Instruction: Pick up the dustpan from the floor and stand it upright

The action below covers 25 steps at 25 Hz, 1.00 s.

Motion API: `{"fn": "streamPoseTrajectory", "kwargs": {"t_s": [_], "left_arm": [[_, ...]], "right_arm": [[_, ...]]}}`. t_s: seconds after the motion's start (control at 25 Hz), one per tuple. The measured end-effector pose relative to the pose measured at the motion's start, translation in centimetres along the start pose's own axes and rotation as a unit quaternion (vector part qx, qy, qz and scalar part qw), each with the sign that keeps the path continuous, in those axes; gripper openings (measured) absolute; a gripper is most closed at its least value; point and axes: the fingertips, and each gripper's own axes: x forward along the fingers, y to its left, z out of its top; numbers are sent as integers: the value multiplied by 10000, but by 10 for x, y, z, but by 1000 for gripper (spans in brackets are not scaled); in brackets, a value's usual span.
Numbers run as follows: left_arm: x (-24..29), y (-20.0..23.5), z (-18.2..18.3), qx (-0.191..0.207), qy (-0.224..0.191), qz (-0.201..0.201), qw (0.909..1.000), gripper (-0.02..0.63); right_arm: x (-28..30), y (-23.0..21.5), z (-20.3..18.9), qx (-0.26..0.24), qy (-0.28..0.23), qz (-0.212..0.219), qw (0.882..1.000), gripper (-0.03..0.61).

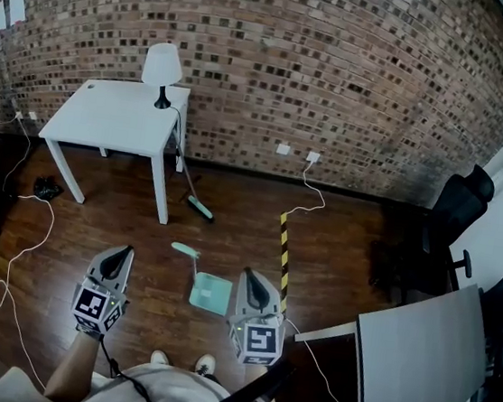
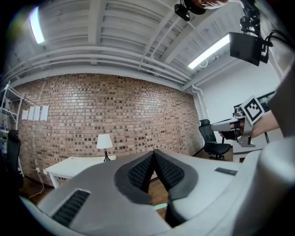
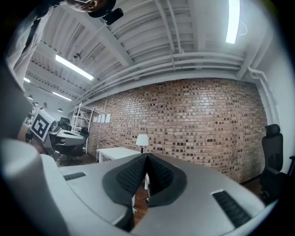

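Dustpan [image 1: 209,292], mint green, on wood floor [image 1: 336,251] between the two grippers, touching neither; lying or standing, probably lying, hard to judge from above. Left gripper [image 1: 118,261]: jaws pressed together, empty. Right gripper [image 1: 254,285]: likewise. Both held level, aimed at brick wall [image 1: 340,70]. Forearms cut off by lower frame edge.

floor [image 1: 230,229]: dk wood | on it: dustpan [image 1: 210,292] flat, wht table [image 1: 107,119], broom [image 1: 199,206], cable [image 1: 42,235], striped tape [image 1: 284,250]

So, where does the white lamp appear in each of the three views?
Head view: lamp at upper left, on the white table.
Left gripper view: lamp left of centre, on the table.
Right gripper view: lamp near centre, on the table.
Shared landmark: brick wall behind it.
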Motion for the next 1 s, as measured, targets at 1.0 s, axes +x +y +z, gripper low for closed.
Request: {"fn": "streamPoseTrajectory", "kwargs": {"t_s": [1.0], "left_arm": [[-123,-51,-13,85,209,-448,9987,-5]], "right_arm": [[-117,73,17,144,87,-242,9996,-18]]}}
